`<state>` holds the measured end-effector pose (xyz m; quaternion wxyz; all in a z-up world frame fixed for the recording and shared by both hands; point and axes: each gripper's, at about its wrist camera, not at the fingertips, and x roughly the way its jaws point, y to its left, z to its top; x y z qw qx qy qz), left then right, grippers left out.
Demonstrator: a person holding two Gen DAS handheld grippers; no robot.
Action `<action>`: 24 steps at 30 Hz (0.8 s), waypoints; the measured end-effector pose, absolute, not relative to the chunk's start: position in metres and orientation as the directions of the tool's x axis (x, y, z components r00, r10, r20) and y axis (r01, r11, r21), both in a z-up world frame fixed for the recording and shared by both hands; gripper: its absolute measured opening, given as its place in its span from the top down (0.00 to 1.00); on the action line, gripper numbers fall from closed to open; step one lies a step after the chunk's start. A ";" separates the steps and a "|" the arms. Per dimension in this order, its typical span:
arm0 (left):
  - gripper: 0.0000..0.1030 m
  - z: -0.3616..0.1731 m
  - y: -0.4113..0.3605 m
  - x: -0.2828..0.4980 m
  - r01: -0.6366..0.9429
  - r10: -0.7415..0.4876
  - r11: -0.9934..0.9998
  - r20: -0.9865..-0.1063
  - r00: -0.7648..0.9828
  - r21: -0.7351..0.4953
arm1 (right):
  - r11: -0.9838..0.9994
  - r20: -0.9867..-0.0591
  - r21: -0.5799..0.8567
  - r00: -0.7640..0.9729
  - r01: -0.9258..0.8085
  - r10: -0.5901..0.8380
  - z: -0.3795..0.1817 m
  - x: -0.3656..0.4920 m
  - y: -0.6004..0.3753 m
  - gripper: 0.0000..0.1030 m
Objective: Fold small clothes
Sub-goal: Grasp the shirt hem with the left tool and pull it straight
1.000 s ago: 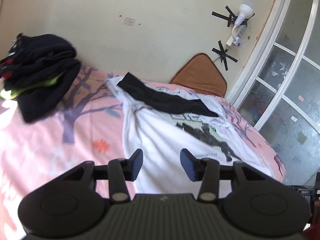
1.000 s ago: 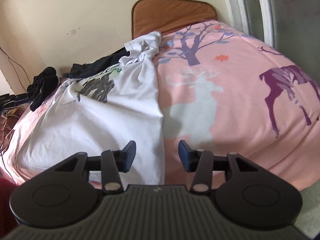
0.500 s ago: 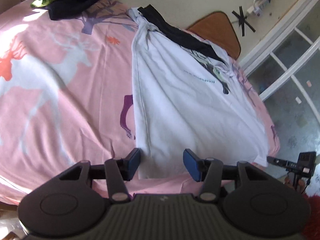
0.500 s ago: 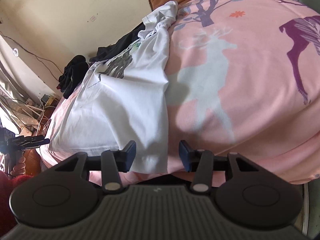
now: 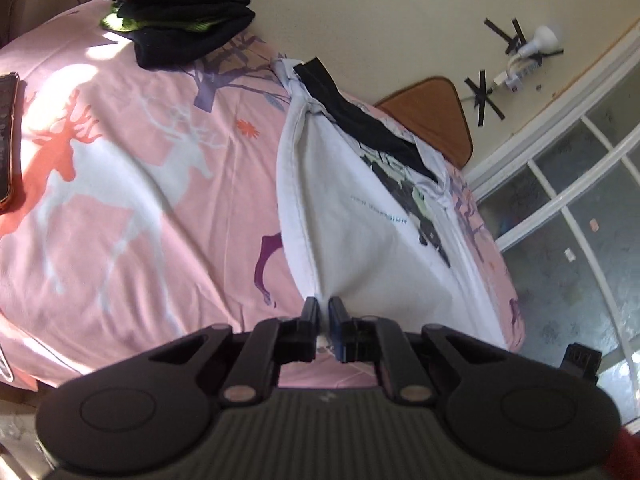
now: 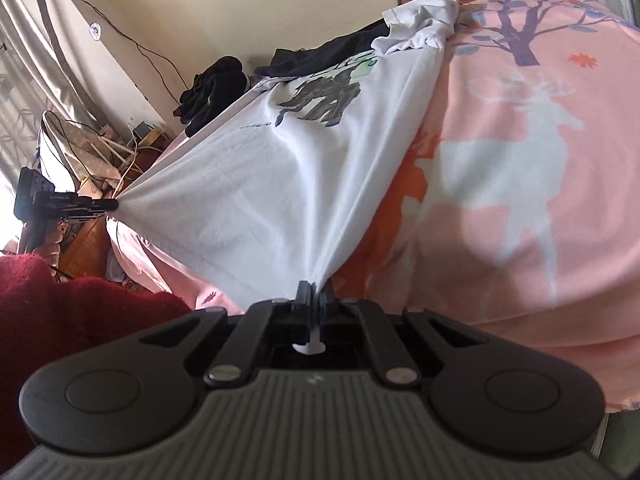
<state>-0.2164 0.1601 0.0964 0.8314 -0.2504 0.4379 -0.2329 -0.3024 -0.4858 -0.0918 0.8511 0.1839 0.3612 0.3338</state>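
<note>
The left gripper (image 5: 324,307) has just closed and pinches one bottom corner of the white T-shirt (image 5: 360,240) at the near edge of the bed (image 5: 120,208). The right gripper (image 6: 315,291) has likewise just closed on the other bottom corner, a tuft of white cloth showing behind its jaws. In the right wrist view the hem is stretched taut between the two grippers, lifted off the pink deer-print sheet, with the left gripper (image 6: 108,204) seen side-on at the far corner of the hem. A red sleeve (image 6: 60,312) sits low on that side. Further up the bed, the shirt's dark printed picture (image 5: 416,200) faces up, and a black garment (image 5: 360,120) lies across its collar end. Near the bed's far corner rests a pile of dark clothes (image 5: 180,12), and a brown cushion (image 5: 432,116) leans against the wall.
</note>
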 end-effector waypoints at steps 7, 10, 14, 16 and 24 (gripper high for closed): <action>0.93 0.114 0.156 -0.150 0.200 -0.676 0.656 -0.448 0.585 -0.728 | 0.643 -0.281 0.651 0.660 -0.402 0.697 -0.062 -0.258 -0.516 0.94; 0.93 0.133 0.140 -0.086 0.206 -0.639 0.695 -0.461 0.616 -0.688 | 0.618 -0.193 0.697 0.735 -0.364 0.650 -0.042 -0.216 -0.526 0.94; 0.61 0.139 0.105 0.006 0.184 -0.525 0.796 -0.506 0.684 -0.577 | 0.650 -0.207 0.736 0.852 -0.189 0.481 -0.025 -0.131 -0.534 0.87; 0.58 0.125 0.097 0.024 0.105 -0.443 0.848 -0.586 0.678 -0.519 | 0.755 -0.296 0.650 0.886 -0.087 0.357 -0.019 -0.103 -0.523 0.38; 0.41 0.065 0.104 -0.006 0.133 -0.516 0.827 -0.643 0.566 -0.546 | 0.883 -0.449 0.461 0.836 -0.086 0.316 -0.040 -0.152 -0.489 0.34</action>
